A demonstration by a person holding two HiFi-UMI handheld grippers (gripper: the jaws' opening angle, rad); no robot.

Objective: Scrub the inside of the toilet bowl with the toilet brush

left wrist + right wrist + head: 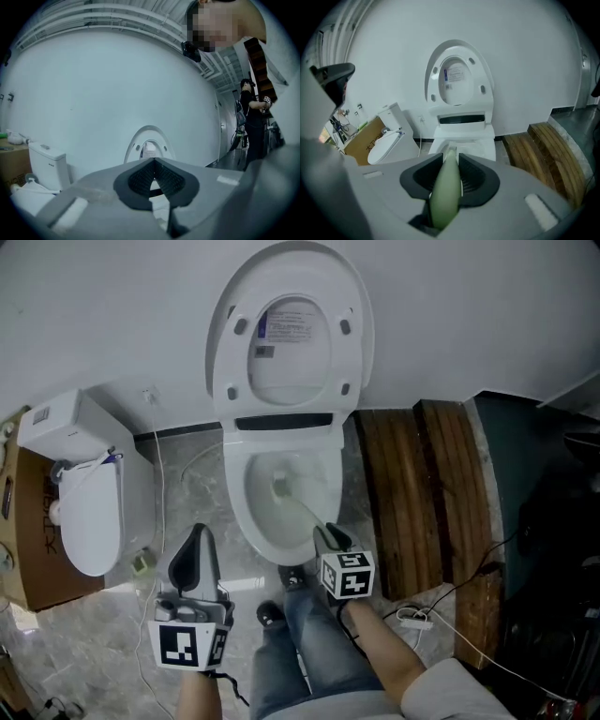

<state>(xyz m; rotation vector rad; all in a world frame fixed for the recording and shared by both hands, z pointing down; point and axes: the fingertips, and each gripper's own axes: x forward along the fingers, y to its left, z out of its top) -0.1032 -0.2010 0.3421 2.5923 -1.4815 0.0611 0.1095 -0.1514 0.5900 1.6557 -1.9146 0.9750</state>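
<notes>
The white toilet bowl (267,538) stands open below me, its lid and seat (291,329) raised against the wall. My right gripper (330,538) is shut on the pale green handle of the toilet brush (444,197). The handle slants down into the bowl, and the brush head (281,487) sits low inside, near the middle. In the right gripper view the handle runs straight out between the pads towards the toilet bowl (480,149). My left gripper (197,538) hangs over the floor left of the bowl, shut with nothing in it; in its own view its pads (171,180) meet.
A second white toilet (89,498) stands at the left beside a cardboard box (33,540). Wooden planks (422,493) lie to the right of the bowl, with cables (441,610) on the floor. Another person (251,117) stands far off at the right.
</notes>
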